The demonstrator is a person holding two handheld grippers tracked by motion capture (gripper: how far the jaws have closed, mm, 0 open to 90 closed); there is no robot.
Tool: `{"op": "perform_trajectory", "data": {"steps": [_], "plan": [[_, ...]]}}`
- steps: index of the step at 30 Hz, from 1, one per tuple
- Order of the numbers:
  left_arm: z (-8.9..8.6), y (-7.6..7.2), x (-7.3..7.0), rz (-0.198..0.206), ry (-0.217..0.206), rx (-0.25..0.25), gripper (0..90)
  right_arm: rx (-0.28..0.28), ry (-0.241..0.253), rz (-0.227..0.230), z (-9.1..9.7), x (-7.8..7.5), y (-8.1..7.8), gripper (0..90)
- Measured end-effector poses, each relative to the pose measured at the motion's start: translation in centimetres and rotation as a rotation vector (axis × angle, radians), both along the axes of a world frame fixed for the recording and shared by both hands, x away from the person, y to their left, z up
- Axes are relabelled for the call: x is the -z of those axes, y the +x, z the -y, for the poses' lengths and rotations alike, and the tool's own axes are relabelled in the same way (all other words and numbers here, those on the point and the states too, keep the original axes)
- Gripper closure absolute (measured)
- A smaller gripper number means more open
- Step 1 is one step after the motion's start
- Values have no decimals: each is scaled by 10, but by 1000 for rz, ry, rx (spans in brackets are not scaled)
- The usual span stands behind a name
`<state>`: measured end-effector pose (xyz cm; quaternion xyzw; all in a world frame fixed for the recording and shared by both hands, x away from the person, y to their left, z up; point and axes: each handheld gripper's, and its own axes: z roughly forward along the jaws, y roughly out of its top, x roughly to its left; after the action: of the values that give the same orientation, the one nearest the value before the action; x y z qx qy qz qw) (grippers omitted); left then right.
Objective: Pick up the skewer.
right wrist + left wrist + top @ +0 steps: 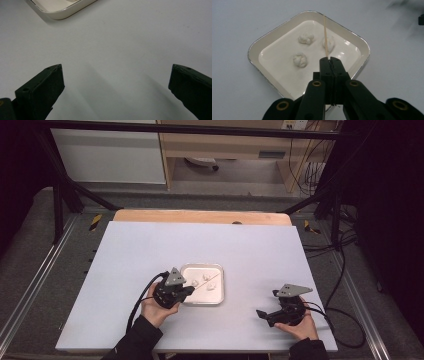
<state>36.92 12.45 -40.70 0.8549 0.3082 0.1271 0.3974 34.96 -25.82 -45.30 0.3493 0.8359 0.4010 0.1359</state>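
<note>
Skewer (325, 37), pinched in the closed left gripper (329, 60), is hovering over a dough ball (329, 43) and risks snapping if pushed aslant.

Grey carpet floor (30, 250), wooden shelving (225, 150), black frame (60, 205) behind.

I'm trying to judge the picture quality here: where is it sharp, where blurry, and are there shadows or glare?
Left gripper view: the tray, its three white lumps and the thin stick are sharp, with a small glare on the tray floor. Right gripper view: the black jaws look soft and cast faint shadows on the table. High view: the table is evenly lit, the surroundings dark.
</note>
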Motion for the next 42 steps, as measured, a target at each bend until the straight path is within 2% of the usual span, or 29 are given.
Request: {"op": "perform_trajectory", "data": {"steps": [3, 13, 25, 33, 34, 37, 42], "plan": [[2, -1, -1, 1, -2, 8, 891, -8, -36, 30, -6, -3, -1, 7], [9, -8, -6, -5, -18, 62, 891, -38, -90, 92, -17, -10, -2, 12], [26, -17, -6, 3, 16, 128, 891, -83, -166, 150, -31, -14, -5, 24], [36, -19, -9, 7, 31, 165, 891, -129, -234, 217, -44, -21, -7, 53], [38, -20, -9, 6, 31, 167, 891, -143, -264, 235, -48, -23, -9, 63], [43, -21, -10, 8, 40, 183, 891, -167, -297, 263, -52, -24, -9, 79], [51, -20, -11, 7, 51, 205, 891, -199, -327, 295, -58, -26, -10, 104]]}}
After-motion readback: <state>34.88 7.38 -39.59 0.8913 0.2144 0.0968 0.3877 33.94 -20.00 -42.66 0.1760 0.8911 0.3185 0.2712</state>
